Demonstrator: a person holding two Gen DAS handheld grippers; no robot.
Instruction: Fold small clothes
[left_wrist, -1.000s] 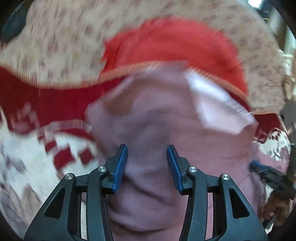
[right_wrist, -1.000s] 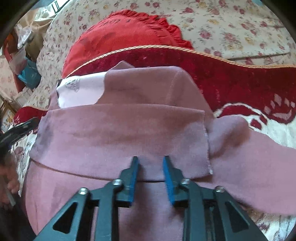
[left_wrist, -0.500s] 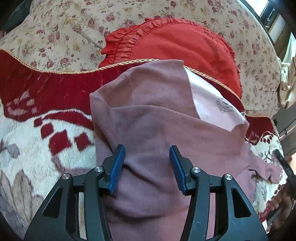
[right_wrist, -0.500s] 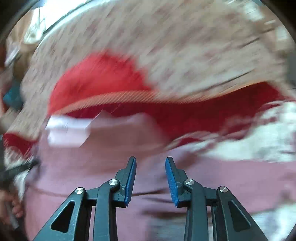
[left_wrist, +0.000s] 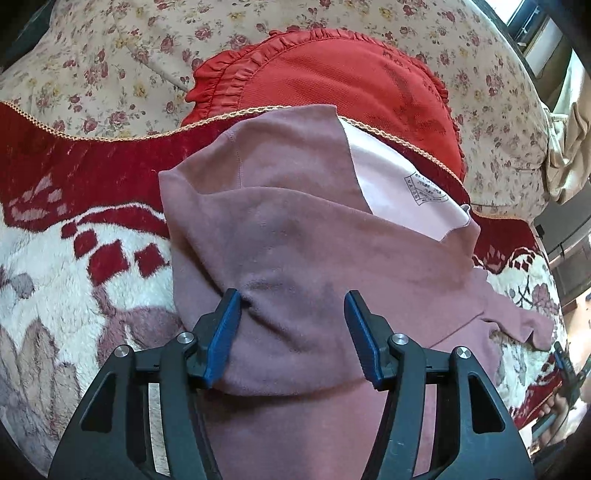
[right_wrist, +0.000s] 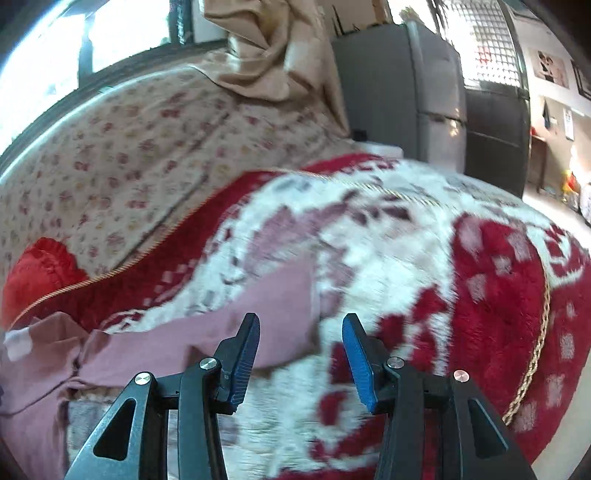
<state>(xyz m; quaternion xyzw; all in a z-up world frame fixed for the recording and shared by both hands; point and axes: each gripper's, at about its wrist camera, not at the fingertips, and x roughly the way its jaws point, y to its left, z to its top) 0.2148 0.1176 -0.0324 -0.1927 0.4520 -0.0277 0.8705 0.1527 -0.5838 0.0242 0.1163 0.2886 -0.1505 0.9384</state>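
Both grippers angled down, fingers spread & widening, left (left_wrist: 291, 338) over mauve garment (left_wrist: 314, 258), right (right_wrist: 301, 354) over blanket (right_wrist: 406, 258)

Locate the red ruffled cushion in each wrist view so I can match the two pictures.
Left wrist: red ruffled cushion top centre, behind the mauve garment.
Right wrist: cushion at far left edge, partly cut off.
Shared landmark: the blanket's gold cord edging, running just below the cushion.

Mauve garment (left_wrist: 314, 258) on, seemingly, bed blanket (left_wrist: 55, 280)
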